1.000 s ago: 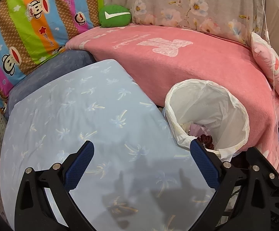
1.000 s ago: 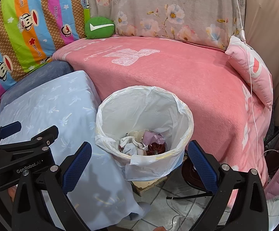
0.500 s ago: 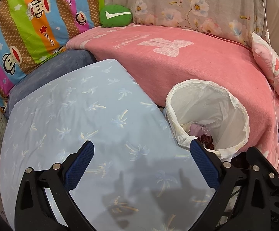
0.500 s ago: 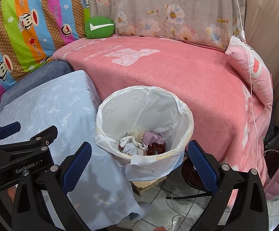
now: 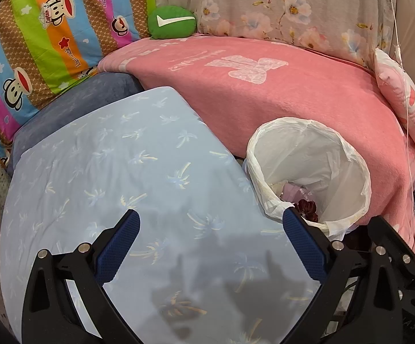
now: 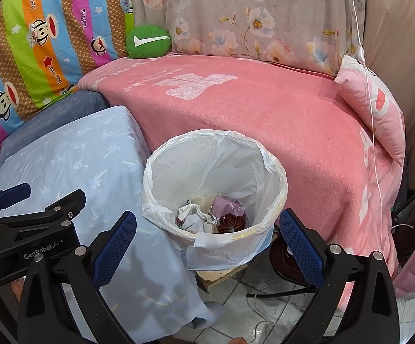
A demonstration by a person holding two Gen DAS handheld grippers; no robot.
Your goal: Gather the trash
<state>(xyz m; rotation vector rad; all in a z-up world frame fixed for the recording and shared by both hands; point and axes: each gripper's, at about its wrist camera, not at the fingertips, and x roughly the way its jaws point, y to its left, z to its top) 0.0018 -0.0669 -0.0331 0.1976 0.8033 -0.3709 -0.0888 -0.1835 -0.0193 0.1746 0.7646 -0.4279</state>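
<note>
the left gripper (image 5: 210, 223) hangs over a light blue cloth (image 5: 107, 172) with little palm trees on it. its jaws are wide open and hold nothing. its shadow falls on the cloth just under it.

the right gripper (image 6: 207, 226) hangs over a round trash bin (image 6: 276, 200) with a thin white bag (image 6: 216, 246) inside. its jaws are wide open too, and nothing is in them. one blue fingertip (image 6: 115, 238) shows over the blue cloth and the other shows past the far side of the bin, so the bin sits between them in the picture.

the trash (image 6: 210, 218) is at the bottom of the bin. there are crumpled white bits, a pale pink wrapper and something dark red. in the left view the bin (image 5: 362, 177) is off to the right side, just beside the blue cloth, and a bit of the trash (image 5: 302, 200) peeks out.

the bin stands on the floor (image 6: 253, 309), close against a bed with a pink blanket (image 6: 264, 109). some thin cords lie on the floor tiles. a green cushion (image 6: 147, 41) with a white tick mark sits at the back of the bed. a stripy cover with monkey faces (image 6: 41, 37) is behind it on the left, and a flowery cloth (image 6: 250, 17) is behind it on the right. a pink pillow (image 6: 379, 106) leans at the right end of the bed.
</note>
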